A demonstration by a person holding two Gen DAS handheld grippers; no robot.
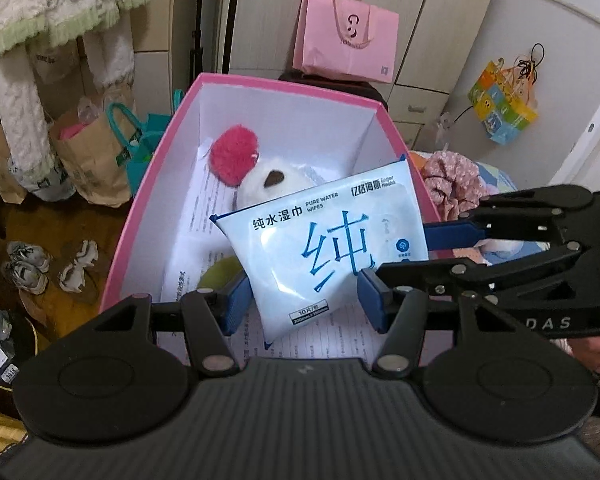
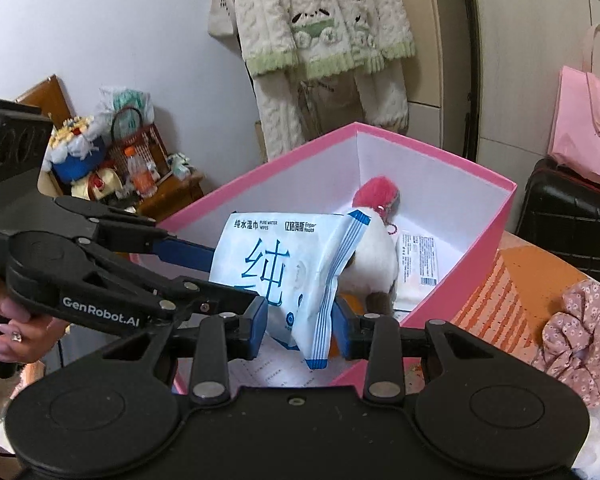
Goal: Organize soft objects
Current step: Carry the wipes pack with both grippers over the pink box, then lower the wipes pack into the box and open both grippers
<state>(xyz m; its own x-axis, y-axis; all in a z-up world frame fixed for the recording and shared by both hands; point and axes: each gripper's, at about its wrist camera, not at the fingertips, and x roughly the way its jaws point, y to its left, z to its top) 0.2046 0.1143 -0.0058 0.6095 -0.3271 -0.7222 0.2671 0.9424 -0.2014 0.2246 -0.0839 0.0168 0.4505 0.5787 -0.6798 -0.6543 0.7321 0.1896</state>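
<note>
wipes pack halfway into the pink box, held by both grippers

in the left wrist view the wipes (image 1: 324, 252) sit mid-frame over the open box (image 1: 148, 200), with the left gripper (image 1: 306, 306) clamped across the pack's lower end and the right gripper (image 1: 400, 258) reaching in from the right edge, pinching the pack's right side. the right wrist view shows that same gripper (image 2: 300, 328) closed on the pack's crimped edge. a plush toy (image 1: 260, 176) with a red pompom already lies in the box, upper centre, on printed sheets (image 1: 204, 196) that line the bottom. so part of the sorting looks done; the pack is above the box, not yet set down. a floral scrunchie (image 2: 584, 336) lies outside the box at lower right of the right wrist view, probably still to go in.
</note>
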